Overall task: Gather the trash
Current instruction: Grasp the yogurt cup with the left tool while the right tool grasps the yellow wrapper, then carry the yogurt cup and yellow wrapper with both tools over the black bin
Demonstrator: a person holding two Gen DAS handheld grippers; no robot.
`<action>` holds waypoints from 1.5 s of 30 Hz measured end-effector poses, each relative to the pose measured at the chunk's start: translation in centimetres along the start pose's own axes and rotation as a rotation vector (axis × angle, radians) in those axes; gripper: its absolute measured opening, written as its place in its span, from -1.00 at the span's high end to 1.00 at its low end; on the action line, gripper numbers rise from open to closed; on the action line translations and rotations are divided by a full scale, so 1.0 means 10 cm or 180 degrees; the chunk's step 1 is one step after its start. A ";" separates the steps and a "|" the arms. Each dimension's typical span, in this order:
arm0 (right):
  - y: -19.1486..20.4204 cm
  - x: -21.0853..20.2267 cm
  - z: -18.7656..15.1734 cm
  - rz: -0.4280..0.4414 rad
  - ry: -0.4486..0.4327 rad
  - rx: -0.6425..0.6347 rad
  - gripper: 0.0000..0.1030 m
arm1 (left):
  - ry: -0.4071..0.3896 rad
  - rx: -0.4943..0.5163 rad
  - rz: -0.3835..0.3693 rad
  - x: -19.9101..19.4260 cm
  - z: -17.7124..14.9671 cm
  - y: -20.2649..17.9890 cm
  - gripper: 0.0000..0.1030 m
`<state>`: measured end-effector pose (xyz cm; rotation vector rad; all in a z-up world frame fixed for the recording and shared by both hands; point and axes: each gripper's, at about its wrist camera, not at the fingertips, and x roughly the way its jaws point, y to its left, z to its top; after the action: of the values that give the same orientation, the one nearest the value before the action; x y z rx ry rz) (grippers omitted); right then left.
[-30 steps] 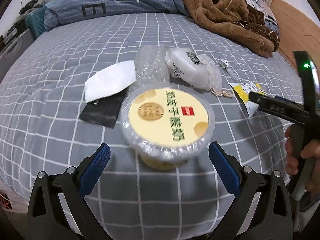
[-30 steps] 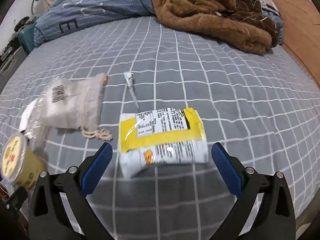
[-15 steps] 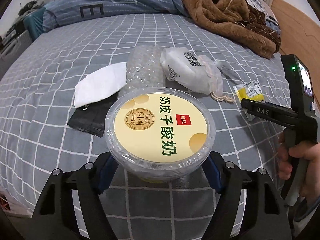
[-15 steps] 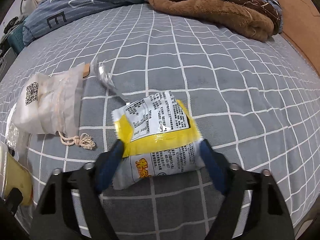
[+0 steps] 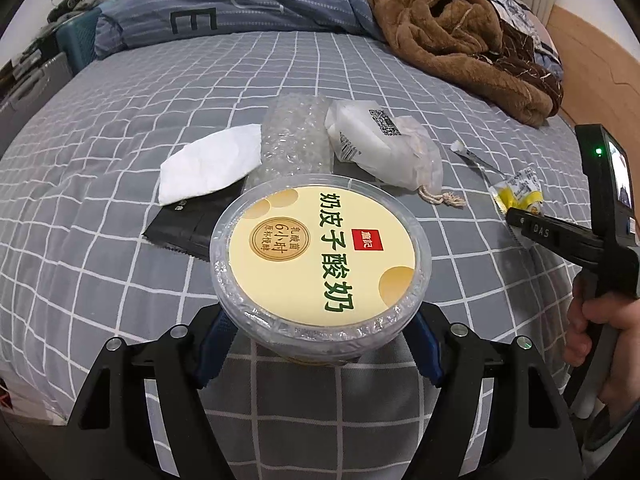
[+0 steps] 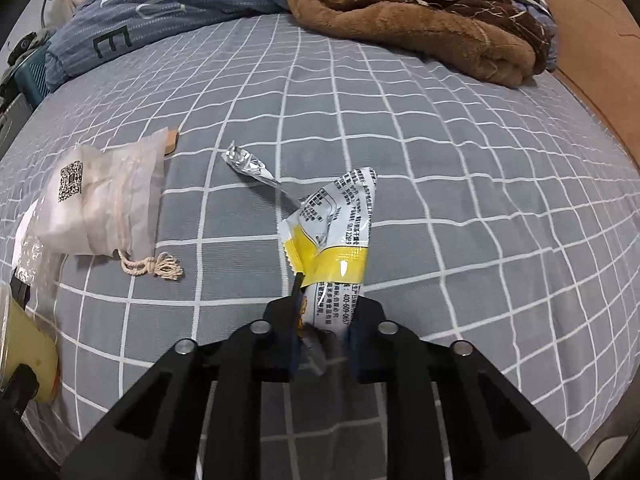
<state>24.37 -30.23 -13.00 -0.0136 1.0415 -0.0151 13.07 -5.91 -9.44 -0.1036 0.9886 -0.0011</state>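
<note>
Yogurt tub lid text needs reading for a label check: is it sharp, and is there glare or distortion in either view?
Left wrist view: yogurt tub lid print sharp, no glare, fisheye bends the bedsheet grid. Right wrist view: small glint on yellow wrapper; its end between the gripper fingers blurred.

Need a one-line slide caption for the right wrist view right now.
Right hand-held gripper shut on a yellow-and-white snack wrapper, crumpled above the grey checked bedspread.

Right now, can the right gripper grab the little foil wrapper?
Probably not yet. The right gripper is shut on the yellow wrapper, so its jaws are full. The foil wrapper lies uncovered on the bed just ahead.
</note>
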 end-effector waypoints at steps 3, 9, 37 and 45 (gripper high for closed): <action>-0.02 -0.08 -0.03 0.0004 -0.0030 0.0002 0.73 | -0.0032 -0.0008 0.0010 -0.05 -0.01 0.03 -0.40; -0.04 -0.29 -0.13 0.0027 -0.0115 0.0002 0.73 | -0.0084 -0.0005 0.0012 -0.17 -0.02 0.04 -0.40; -0.01 -1.37 -0.62 0.0120 -0.0434 -0.0009 0.73 | -0.0309 -0.0021 -0.0130 -0.93 -0.18 -0.01 -0.40; 0.00 -1.62 -0.86 0.0188 -0.0457 0.0009 0.73 | -0.0324 -0.0003 -0.0175 -1.15 -0.37 0.00 -0.40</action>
<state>8.77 -29.98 -3.37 0.0184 0.8978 0.0376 3.62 -5.72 -1.84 -0.1305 0.8840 -0.0454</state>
